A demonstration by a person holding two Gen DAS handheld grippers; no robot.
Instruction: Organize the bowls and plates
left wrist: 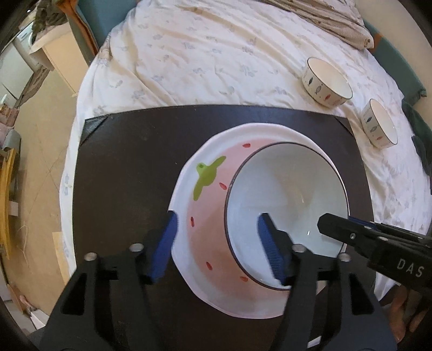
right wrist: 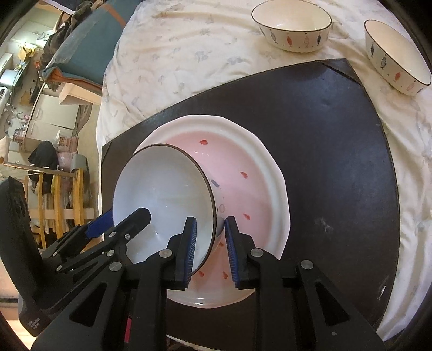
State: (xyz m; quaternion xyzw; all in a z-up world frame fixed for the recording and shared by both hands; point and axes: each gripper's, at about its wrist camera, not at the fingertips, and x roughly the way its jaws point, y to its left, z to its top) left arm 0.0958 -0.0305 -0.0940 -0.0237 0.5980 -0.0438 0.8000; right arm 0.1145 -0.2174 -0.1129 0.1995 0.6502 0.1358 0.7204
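A pink strawberry-pattern plate [left wrist: 205, 216] with a white scalloped rim lies on a dark mat [left wrist: 129, 162] spread over a pale floral bedsheet [left wrist: 202, 59]. A white bowl [left wrist: 286, 205] with a thin dark rim sits tilted on the plate. The left gripper [left wrist: 217, 243] has its jaws spread wide: one blue pad lies outside the plate's near-left edge, the other reaches inside the bowl, so both the plate's rim and the bowl's wall sit between them without a firm hold. In the right wrist view, the right gripper [right wrist: 209, 251] has its jaws narrowed around the bowl [right wrist: 164, 202] wall, one pad inside and one outside; whether they press on it I cannot tell. The two grippers meet the bowl from opposite sides. Two more fish-pattern bowls stand on the sheet beyond the mat's far right corner, the farther bowl [right wrist: 293, 25] and the nearer bowl [right wrist: 395, 54], just beside each other. Bare mat lies open to the right of the plate [right wrist: 243, 189] and beyond it.
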